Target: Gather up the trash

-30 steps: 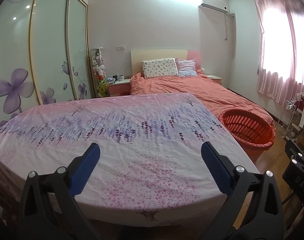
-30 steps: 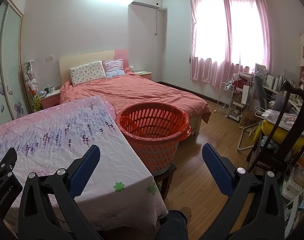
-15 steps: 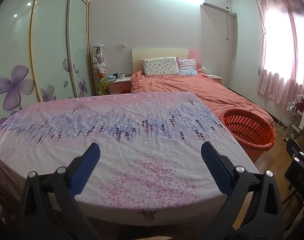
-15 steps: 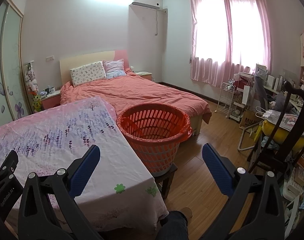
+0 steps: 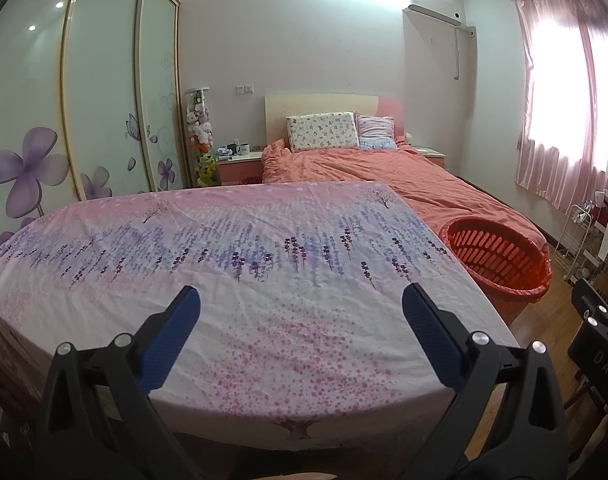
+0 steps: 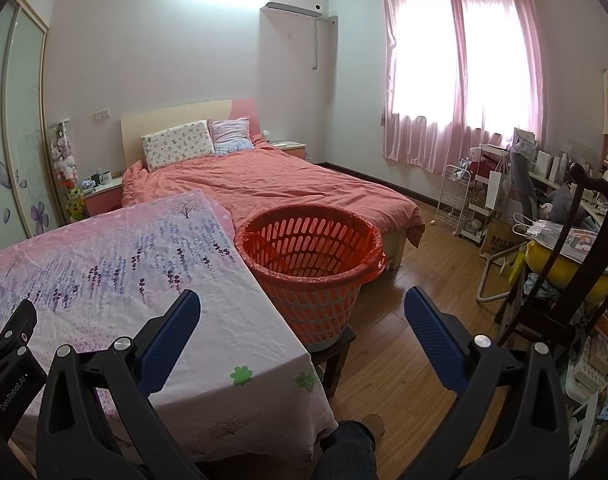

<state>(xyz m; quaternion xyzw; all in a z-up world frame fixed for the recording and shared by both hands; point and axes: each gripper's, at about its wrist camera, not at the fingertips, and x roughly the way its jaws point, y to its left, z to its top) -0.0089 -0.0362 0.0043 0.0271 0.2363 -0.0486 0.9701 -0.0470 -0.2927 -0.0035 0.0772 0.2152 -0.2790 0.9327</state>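
— Ahead of the right gripper (image 6: 302,310), between its spread, empty jaws, what stood?
— One orange basket (image 6: 309,240), touching one cloth-covered table (image 6: 104,256).
— And the left gripper (image 5: 302,306)?
— Spread wide too, above the table, empty.

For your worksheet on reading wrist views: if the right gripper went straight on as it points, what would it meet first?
Probably the orange basket: it sits ahead between the open right gripper fingers, beside the table; depth is uncertain.
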